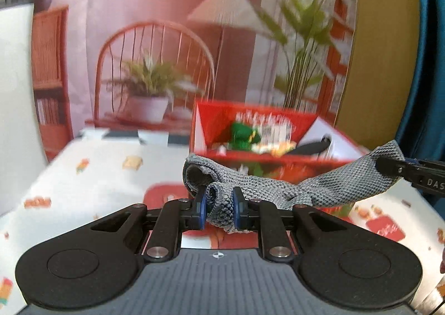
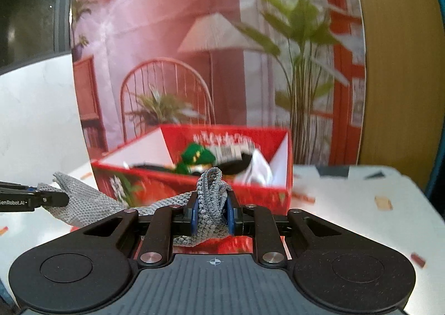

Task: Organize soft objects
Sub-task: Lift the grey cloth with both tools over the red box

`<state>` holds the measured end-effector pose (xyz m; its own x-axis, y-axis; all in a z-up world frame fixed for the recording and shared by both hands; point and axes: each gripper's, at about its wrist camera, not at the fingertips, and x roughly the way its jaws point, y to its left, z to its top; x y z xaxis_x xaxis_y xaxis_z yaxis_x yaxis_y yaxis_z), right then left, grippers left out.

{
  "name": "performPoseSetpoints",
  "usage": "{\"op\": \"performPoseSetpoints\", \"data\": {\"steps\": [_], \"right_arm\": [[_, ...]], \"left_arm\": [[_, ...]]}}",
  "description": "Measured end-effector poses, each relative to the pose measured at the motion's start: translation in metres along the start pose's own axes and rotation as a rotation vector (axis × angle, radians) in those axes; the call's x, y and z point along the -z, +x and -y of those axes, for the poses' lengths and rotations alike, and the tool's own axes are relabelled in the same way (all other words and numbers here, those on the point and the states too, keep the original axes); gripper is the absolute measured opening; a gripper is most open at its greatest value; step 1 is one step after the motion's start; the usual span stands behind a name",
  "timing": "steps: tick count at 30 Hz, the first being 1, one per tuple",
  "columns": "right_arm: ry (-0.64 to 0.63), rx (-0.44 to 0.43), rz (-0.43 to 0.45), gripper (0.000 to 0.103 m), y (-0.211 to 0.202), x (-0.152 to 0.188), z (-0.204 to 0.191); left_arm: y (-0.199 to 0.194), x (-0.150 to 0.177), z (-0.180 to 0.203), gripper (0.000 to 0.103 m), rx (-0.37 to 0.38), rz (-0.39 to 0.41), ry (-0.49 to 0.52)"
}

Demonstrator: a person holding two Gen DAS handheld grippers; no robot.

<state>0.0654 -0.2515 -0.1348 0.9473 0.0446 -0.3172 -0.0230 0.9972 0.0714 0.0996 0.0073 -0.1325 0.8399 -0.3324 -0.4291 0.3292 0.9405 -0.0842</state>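
Left gripper (image 1: 218, 210), jaws clenched on one end of a grey knit cloth (image 1: 278, 189), w/ right gripper (image 2: 210, 217) clamped on the other end; cloth hangs between them above the bench (image 1: 83, 189), in front of an open red box (image 2: 250, 189) w/ green item (image 2: 198, 159) inside.
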Motion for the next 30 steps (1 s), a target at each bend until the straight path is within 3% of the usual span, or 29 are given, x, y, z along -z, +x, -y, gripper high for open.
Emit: {"op": "performPoseSetpoints", "data": {"steps": [7, 17, 22, 30], "right_arm": [[-0.013, -0.002, 0.061, 0.018, -0.001, -0.046, 0.002], [-0.095, 0.071, 0.089, 0.018, 0.053, -0.090, 0.011], [-0.122, 0.118, 0.057, 0.018, 0.096, -0.094, 0.020], [-0.159, 0.150, -0.089, 0.018, 0.158, -0.069, 0.029]], "left_arm": [[-0.005, -0.049, 0.013, 0.019, 0.027, 0.105, 0.008], [0.056, -0.100, 0.038, 0.019, 0.020, 0.123, 0.090], [0.102, -0.108, 0.047, 0.019, -0.011, 0.071, 0.133], [0.166, -0.088, 0.055, 0.019, -0.032, -0.104, 0.182]]}}
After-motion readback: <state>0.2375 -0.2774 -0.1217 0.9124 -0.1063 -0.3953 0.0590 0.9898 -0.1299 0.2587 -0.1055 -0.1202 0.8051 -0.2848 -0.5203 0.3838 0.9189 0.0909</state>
